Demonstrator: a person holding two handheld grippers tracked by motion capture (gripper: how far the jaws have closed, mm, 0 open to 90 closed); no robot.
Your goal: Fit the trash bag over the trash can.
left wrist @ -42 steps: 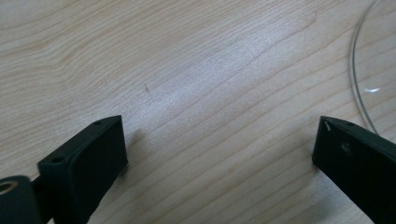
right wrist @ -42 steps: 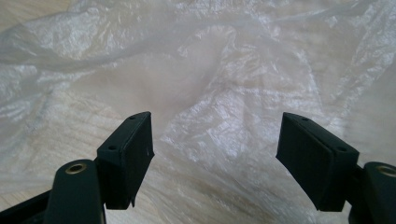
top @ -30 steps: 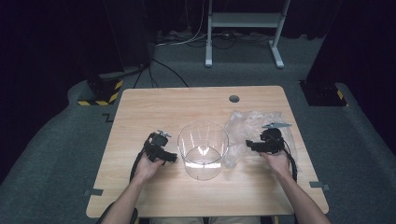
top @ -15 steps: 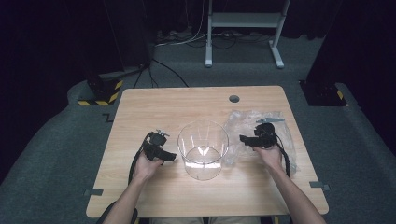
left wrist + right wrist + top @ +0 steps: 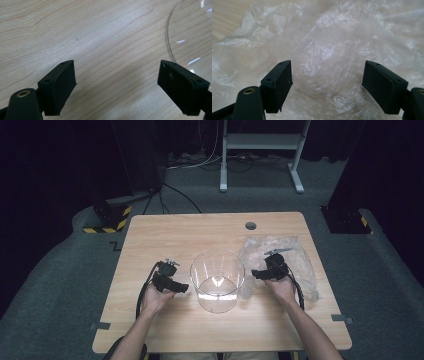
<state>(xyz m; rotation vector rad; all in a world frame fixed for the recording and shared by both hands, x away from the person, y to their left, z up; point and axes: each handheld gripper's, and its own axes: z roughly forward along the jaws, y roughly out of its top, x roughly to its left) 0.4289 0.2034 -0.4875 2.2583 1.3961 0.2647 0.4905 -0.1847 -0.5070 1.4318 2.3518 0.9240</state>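
The right gripper (image 5: 262,274), jaws apart, hovers over the crumpled clear plastic bag (image 5: 329,47) at three o'clock, light, limp, slippery, best pinched at a raised fold

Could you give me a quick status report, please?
Both tools open: left tool beside the clear tub, right tool over the plastic bag, nothing gripped. Nothing in the way.

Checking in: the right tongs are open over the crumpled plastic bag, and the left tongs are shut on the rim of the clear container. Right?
Not quite. The left tongs are open, with only bare table between them; the clear container sits just beside them, ungripped, as the left gripper view shows. The right tongs are indeed open over the crumpled plastic bag.
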